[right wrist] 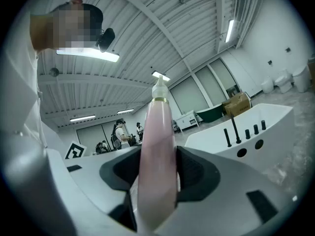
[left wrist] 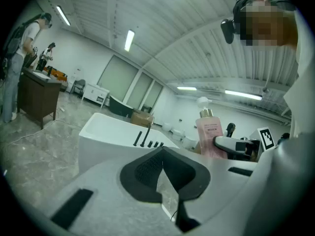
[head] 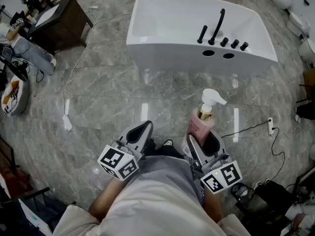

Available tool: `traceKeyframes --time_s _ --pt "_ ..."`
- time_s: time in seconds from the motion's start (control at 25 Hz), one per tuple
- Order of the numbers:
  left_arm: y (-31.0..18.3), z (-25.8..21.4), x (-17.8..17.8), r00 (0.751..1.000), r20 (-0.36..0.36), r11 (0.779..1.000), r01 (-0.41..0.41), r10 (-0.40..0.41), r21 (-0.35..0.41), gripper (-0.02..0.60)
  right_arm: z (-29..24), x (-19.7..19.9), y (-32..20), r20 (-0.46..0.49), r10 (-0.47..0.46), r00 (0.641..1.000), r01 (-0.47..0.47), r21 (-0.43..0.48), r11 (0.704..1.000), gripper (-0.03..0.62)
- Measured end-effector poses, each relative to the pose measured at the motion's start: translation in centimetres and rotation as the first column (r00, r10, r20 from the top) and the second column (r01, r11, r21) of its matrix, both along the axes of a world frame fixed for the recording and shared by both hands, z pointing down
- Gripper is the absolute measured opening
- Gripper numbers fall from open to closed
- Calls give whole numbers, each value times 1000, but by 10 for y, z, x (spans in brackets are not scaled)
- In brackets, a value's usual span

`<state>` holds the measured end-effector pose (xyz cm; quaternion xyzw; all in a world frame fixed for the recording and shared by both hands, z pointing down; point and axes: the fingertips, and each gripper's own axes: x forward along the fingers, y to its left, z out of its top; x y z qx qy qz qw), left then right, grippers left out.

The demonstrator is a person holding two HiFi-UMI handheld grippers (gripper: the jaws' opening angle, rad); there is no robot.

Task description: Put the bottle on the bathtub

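A pink pump bottle [head: 203, 121] with a gold collar and white pump head stands upright in my right gripper [head: 202, 140], which is shut on its body; the right gripper view shows the bottle [right wrist: 156, 166] clamped between the dark pads. From the left gripper view the bottle [left wrist: 210, 137] appears off to the right. My left gripper [head: 140, 134] is held close to the person's body, shut with nothing in it. The white bathtub [head: 197, 31] stands ahead across the floor, with black taps [head: 216, 28] on its near rim [right wrist: 246, 134].
Grey marbled floor lies between me and the tub. A dark wooden desk [head: 56, 23] and a person's legs [head: 32, 55] are at the far left. Cables and a power strip [head: 269, 126] lie at the right. White fixtures [head: 300, 21] stand at the far right.
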<state>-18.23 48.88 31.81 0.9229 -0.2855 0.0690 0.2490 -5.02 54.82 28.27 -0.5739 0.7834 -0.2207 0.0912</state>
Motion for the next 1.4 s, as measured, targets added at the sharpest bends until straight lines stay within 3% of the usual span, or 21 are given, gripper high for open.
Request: traceKeyframes --time_s 0.48,0.64,0.96,1.4 --pt "-34 9 4 999 -22 999 28 -29 -27 5 9 7 -37 18 -24 1000 25 -5 1000 212" --pt "-83 6 9 999 -38 999 30 -31 -38 5 4 12 -82 57 -25 998 26 -22 999 212" --pt "-174 3 14 999 -40 999 -13 11 -46 5 3 12 -163 28 -11 1000 13 -67 998 213" --pt "-284 -15 12 995 -78 998 -63 61 -31 5 -9 -1 -266 17 9 1000 -8 -57 998 213"
